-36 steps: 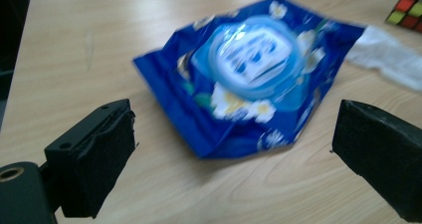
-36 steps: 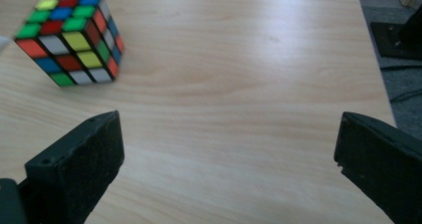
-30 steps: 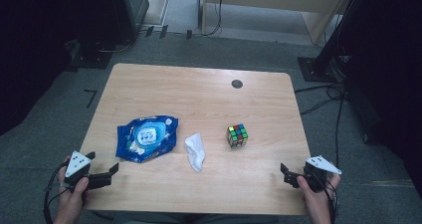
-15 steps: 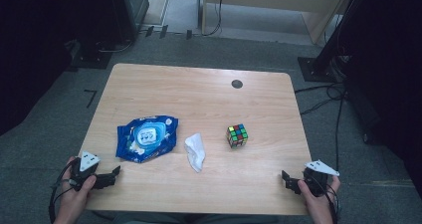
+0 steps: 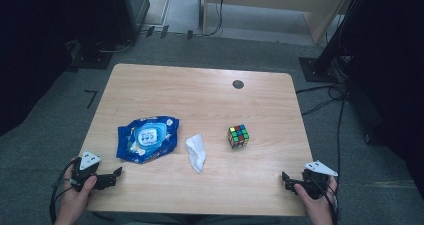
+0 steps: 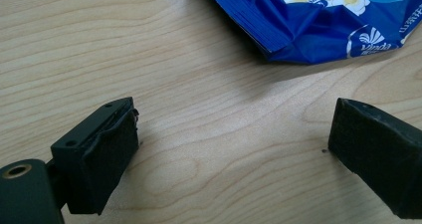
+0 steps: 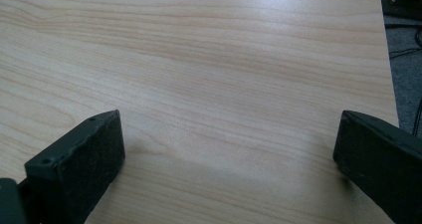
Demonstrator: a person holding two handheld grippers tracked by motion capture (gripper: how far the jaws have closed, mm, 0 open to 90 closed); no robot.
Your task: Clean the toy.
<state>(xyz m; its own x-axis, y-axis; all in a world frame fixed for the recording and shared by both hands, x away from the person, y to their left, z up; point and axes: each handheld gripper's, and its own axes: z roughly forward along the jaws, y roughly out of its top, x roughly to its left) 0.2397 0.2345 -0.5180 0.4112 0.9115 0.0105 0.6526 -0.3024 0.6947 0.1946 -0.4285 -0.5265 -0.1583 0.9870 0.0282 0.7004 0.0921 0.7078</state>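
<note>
Both hands have slid slightly inward along the near table (image 5: pixel 210 100) edge. Left gripper (image 5: pixel 114 175), released with nothing between its jaws, has just narrowed slightly; wet-wipes pack (image 5: pixel 147 138) lies just ahead. Right gripper (image 5: pixel 286 180), also released, sits farther off.

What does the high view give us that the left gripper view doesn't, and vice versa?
High view alone: the crumpled white tissue, the colour cube, the dark round spot near the table's far edge, the right gripper at the near right corner, and both of the person's hands.
Left gripper view alone: the left gripper up close, jaws wide apart with bare wood between them, and the print on the pack's corner.
Both: the blue wet-wipes pack and the wooden table.
</note>
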